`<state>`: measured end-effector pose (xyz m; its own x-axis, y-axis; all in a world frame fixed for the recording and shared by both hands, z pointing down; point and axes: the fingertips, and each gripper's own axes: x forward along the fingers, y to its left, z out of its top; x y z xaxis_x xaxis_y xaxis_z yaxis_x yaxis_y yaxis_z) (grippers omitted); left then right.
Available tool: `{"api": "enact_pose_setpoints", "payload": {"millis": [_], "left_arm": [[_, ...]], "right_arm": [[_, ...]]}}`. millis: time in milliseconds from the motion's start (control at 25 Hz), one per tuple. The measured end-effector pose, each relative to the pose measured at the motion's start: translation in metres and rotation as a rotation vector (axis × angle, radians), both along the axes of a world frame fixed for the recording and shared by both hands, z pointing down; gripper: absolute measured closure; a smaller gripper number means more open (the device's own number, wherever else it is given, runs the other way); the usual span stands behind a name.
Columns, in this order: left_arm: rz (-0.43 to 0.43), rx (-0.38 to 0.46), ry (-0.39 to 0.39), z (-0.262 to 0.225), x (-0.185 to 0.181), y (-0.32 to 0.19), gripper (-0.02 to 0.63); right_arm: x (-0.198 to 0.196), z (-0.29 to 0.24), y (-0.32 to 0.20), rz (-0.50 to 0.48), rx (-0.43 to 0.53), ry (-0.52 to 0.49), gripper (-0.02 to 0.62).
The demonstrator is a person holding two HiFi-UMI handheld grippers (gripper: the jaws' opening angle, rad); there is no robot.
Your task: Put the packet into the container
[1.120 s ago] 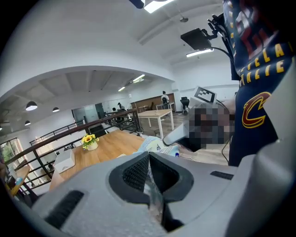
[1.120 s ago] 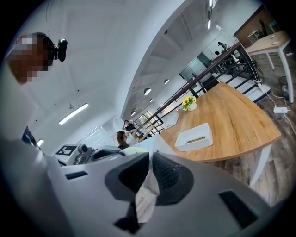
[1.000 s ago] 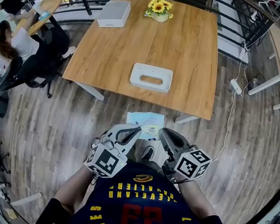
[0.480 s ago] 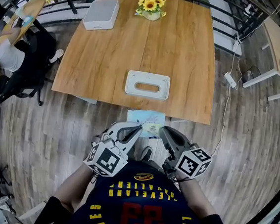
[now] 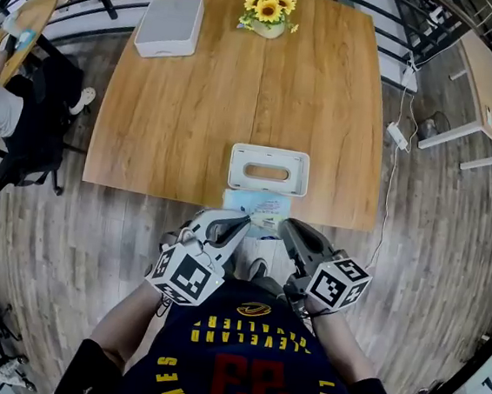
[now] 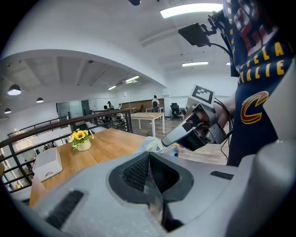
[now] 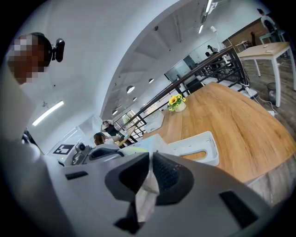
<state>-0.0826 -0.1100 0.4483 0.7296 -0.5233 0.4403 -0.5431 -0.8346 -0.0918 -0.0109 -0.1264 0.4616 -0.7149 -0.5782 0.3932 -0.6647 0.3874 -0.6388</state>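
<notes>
Not much of the packet (image 5: 259, 209) shows from my head view. The jaw tips cover its lower edge and the print on it is too small to read. The inside of the container (image 5: 269, 169) is hidden as well, and all I get is an oblong opening in its top.

Both tools sit close to my chest, on the near side of the container, with their tips angled in toward each other. The left gripper (image 5: 243, 226) has its jaws pressed together on a thin edge of the packet. The right gripper (image 5: 284, 230) is nipping a crumpled fold of it. So the packet hangs between the two, just short of the container and not in it.

The packet is thin, pale blue-white film, crinkled where it's pinched. The container is white with rounded corners and sits at the near edge of the wooden table (image 5: 194, 108). The jaw pads are dark and finely ribbed, set in grey shells.
</notes>
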Motion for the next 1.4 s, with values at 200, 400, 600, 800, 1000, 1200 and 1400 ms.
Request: {"api": "enact_pose_setpoints", "payload": {"millis": [200,400,600,800,1000,1200,1400], "left_arm": [[0.026,-0.007,0.011,0.003,-0.016,-0.019,0.598],[0.035,-0.015,0.020,0.006,-0.016,-0.034,0.598],[0.050,0.022,-0.048,0.014,-0.007,-0.049,0.598],[0.038,0.030,-0.102,0.026,0.003,-0.068,0.598],[0.015,0.008,-0.125,0.042,0.011,-0.092,0.598],[0.007,-0.018,-0.145,0.059,0.018,-0.109,0.598],[0.010,-0.041,-0.170,0.078,0.025,-0.118,0.598]], "right_arm": [[-0.016,0.002,-0.012,0.018,-0.015,0.024,0.563],[-0.016,0.005,-0.027,0.016,-0.022,0.046,0.565],[-0.010,0.017,-0.041,-0.018,-0.027,0.072,0.565],[-0.003,0.033,-0.064,-0.061,-0.037,0.085,0.565],[0.004,0.048,-0.088,-0.087,-0.051,0.095,0.566],[0.011,0.066,-0.106,-0.102,-0.079,0.109,0.566],[0.015,0.086,-0.116,-0.119,-0.122,0.131,0.568]]}}
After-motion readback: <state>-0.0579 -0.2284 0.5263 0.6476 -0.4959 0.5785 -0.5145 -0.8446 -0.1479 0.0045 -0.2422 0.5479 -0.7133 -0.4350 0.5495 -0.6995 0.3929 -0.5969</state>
